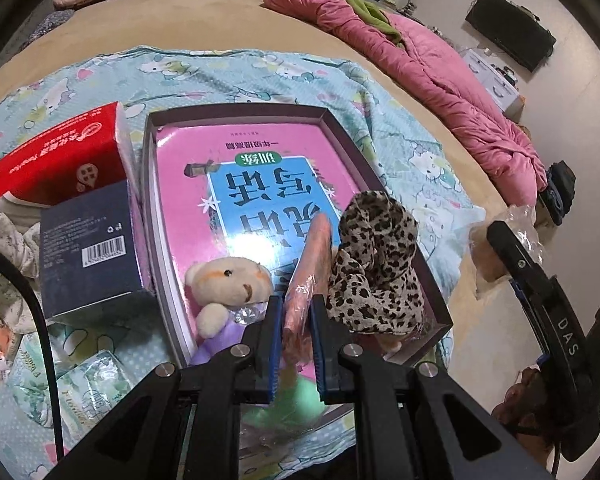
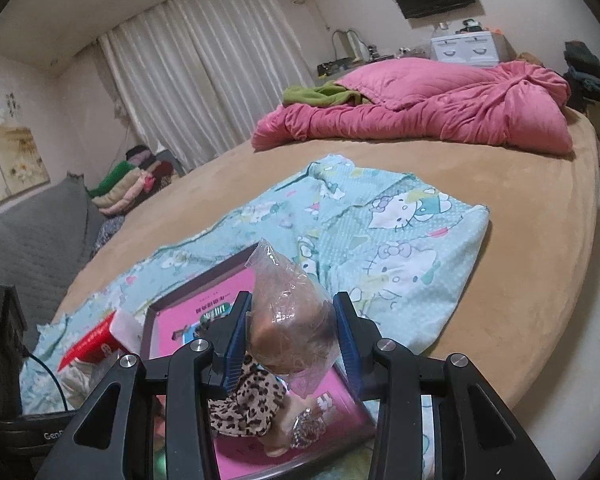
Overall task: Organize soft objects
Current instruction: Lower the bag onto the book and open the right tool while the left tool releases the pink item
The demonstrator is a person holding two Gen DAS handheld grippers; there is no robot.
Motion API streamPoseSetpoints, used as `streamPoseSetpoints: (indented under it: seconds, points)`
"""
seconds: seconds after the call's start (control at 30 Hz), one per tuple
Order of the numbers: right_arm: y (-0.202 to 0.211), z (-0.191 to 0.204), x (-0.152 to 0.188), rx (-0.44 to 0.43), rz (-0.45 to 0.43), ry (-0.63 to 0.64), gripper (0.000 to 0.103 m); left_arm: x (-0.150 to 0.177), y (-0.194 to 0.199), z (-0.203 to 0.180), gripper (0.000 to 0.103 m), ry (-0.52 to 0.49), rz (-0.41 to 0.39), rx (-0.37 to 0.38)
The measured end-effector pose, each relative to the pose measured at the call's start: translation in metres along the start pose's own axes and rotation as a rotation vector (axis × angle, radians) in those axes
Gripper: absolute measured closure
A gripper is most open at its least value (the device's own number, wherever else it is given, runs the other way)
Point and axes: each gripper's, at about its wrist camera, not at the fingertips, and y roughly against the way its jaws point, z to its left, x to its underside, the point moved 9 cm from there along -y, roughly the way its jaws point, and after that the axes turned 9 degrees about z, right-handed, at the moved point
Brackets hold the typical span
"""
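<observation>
A shallow dark box [image 1: 342, 128] holding a pink book [image 1: 236, 184] lies on the bed. In it are a cream teddy bear [image 1: 226, 284], a leopard-print cloth [image 1: 376, 264] and an orange plastic-wrapped item [image 1: 306, 276]. My left gripper [image 1: 296, 312] is shut on that orange wrapped item over the box. My right gripper [image 2: 292, 320] is shut on a clear plastic bag with a brownish soft object inside [image 2: 288, 312], held above the box [image 2: 204, 284]. The leopard cloth [image 2: 246, 404] shows below it. The right gripper also appears at the right edge of the left wrist view [image 1: 540, 280].
A dark blue carton [image 1: 88, 248] and a red carton [image 1: 60, 152] stand left of the box. Tissue packs [image 1: 84, 388] lie at the near left. A Hello Kitty sheet [image 2: 384, 236] covers the tan bed [image 2: 500, 184]. A pink quilt [image 2: 420, 112] lies at the far side.
</observation>
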Motion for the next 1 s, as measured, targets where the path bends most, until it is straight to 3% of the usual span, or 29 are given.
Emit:
streamPoseSetpoints:
  seconds: [0.5, 1.0]
  points:
    - [-0.030, 0.016, 0.002, 0.034, 0.018, 0.126, 0.061, 0.003, -0.008, 0.001, 0.089, -0.023, 0.007, -0.003]
    - [-0.071, 0.024, 0.020, 0.077, 0.122, 0.214, 0.061, 0.001, -0.012, 0.012, 0.089, 0.004, 0.007, 0.008]
